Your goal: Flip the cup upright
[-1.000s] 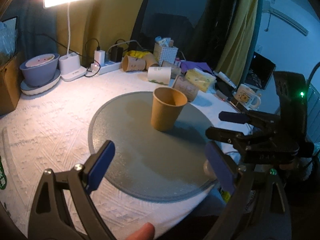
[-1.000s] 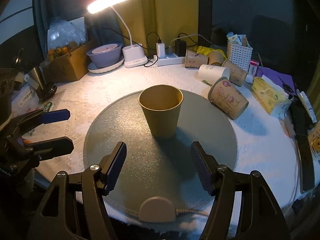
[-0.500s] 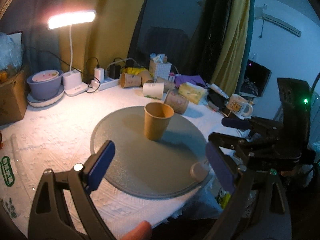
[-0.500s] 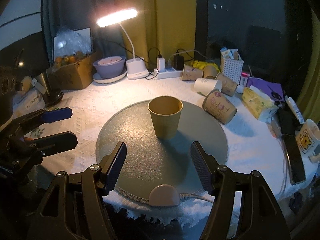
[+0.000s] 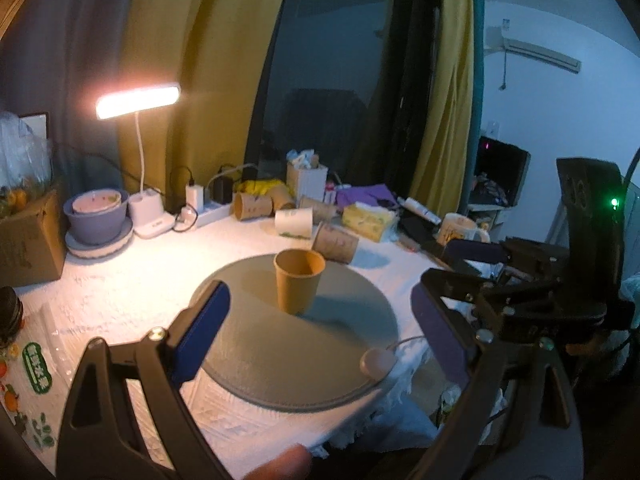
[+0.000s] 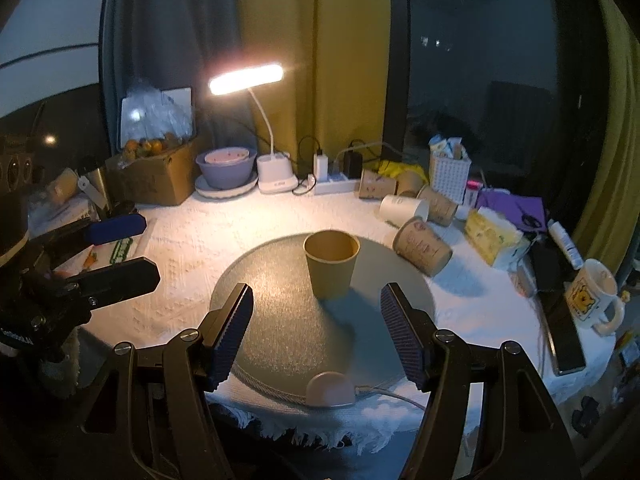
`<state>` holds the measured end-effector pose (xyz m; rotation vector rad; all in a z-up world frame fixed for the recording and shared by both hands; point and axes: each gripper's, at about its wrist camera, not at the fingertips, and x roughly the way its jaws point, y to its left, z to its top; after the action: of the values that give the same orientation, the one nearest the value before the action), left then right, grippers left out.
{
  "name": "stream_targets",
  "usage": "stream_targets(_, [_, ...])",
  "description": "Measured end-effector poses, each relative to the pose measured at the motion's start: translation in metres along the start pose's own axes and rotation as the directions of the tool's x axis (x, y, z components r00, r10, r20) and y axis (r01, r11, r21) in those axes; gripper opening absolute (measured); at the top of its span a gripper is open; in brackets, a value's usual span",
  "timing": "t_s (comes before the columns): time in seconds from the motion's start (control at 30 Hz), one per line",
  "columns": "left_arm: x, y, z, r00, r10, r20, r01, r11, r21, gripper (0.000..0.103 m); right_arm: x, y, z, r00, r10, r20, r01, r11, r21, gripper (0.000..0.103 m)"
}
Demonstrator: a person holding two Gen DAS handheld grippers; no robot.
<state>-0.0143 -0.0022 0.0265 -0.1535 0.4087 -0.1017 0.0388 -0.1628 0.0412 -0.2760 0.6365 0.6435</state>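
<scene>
Seen from the right wrist, the left gripper sits far to the left, its jaws apart and empty, its body lost in shadow. Beyond it a cardboard box holds orange fruit too dim to identify. A lit desk lamp glares behind a purple bowl. The right gripper is spread wide, holding nothing. Straight ahead of it, between its blue pads but well beyond them, the brown paper cup stands upright, mouth up, on the round grey mat. To the right, several printed cups lie tipped over on the desk. A mug sits at the far right edge, its print unreadable.
</scene>
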Motion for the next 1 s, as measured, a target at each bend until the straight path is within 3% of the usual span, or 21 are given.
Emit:
stream_targets(0.43, [-0.039, -0.006, 0.020, 0.993, 0.027, 0.116, -0.024, 0.999, -0.023, 0.093, -0.041, 0.014, 0.012, 0.998, -0.034, 0.053, 0.034, 0.999, -0.004, 0.070])
stream_targets(0.63, [-0.052, -0.013, 0.022, 0.984, 0.074, 0.161, -0.076, 0.997, 0.004, 0.093, -0.054, 0.021, 0.013, 0.995, -0.062, 0.077, 0.062, 0.998, 0.007, 0.070])
stream_targets(1.0, [-0.056, -0.014, 0.020, 0.984, 0.085, 0.158, -0.091, 0.995, 0.030, 0.093, -0.054, 0.024, 0.011, 0.996, -0.060, 0.069, 0.061, 0.998, -0.002, 0.070])
